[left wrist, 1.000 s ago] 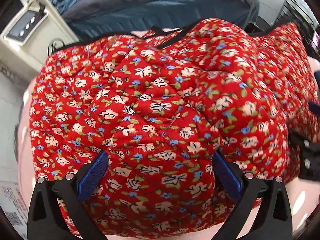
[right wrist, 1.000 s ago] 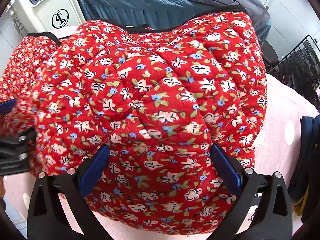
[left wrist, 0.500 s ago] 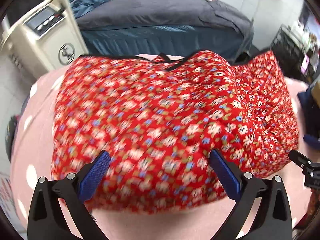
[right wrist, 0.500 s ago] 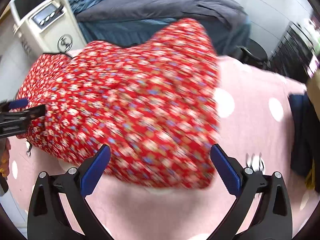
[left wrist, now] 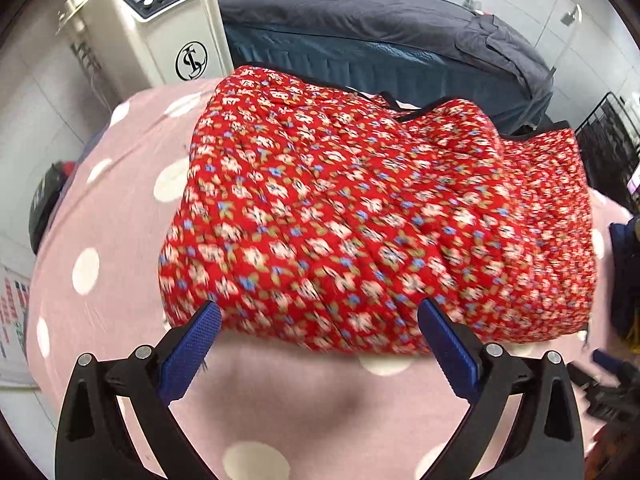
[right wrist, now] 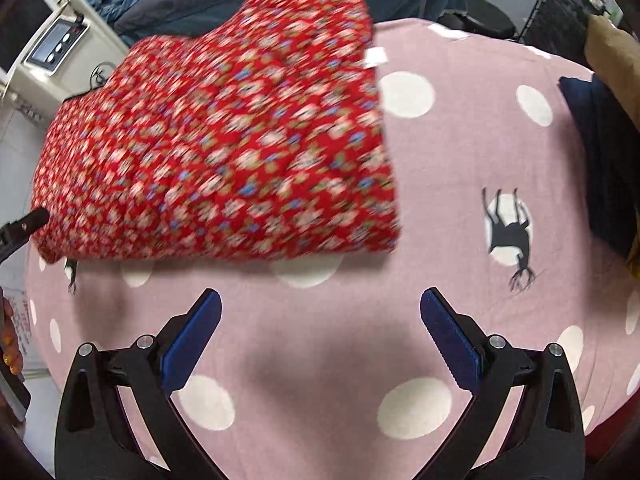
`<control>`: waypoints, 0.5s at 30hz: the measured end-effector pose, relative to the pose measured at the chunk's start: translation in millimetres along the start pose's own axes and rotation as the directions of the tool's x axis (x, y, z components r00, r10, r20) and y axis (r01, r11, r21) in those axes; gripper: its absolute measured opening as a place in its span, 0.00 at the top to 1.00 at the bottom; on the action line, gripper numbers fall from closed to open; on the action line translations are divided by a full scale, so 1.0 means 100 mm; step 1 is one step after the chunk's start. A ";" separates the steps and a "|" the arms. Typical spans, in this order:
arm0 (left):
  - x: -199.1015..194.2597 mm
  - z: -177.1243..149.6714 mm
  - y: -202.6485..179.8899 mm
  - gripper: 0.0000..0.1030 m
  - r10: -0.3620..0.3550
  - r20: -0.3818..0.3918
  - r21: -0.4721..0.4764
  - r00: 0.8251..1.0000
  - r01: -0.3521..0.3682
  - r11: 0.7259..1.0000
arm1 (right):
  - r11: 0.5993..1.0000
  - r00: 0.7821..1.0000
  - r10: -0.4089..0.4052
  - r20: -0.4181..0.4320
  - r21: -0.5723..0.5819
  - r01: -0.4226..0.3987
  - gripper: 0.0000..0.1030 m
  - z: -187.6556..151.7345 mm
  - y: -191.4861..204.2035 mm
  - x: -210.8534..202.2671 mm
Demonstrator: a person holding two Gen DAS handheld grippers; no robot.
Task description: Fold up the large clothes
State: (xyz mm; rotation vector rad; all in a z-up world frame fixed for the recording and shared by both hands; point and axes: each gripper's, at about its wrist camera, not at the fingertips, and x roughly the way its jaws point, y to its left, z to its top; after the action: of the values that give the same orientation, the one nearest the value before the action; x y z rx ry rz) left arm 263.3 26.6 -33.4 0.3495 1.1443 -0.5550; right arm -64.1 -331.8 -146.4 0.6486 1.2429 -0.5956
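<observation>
Pink dotted bedspread (left wrist: 120, 208) bears the red floral garment (left wrist: 360, 220) — both grippers' fingers (left wrist: 192, 344) (right wrist: 192, 340) spread, empty.

A: What covers the worktop?
B: A pink cloth (right wrist: 460, 152) with white polka dots; one dot carries a black deer print (right wrist: 510, 236), seen upside down in the right wrist view.

A: And behind it?
B: A cream machine (left wrist: 160, 36) with a small screen, three round buttons and a circular logo on its front. Beside it a bed under a grey cover (left wrist: 360, 20) with a dark blue skirt (left wrist: 340, 60).

A: Anything at the right edge?
B: A dark navy fabric pile (right wrist: 604, 160) on the cloth, something tan (right wrist: 612, 60) behind it, perhaps a cushion, though it is cropped. A black wire rack (right wrist: 560, 4) stands farther back.
</observation>
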 end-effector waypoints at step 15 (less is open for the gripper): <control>-0.36 -0.33 -0.16 0.06 0.049 -0.049 0.119 0.998 -0.043 0.992 | 0.980 1.000 -0.014 0.023 -0.198 0.018 0.04 -0.07 0.81 -0.45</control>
State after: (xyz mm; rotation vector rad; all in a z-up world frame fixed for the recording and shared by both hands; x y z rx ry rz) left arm 218.3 39.5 -12.2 0.4937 1.1529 -0.5768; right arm -20.5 -268.8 -94.2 0.4648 1.2697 -0.4834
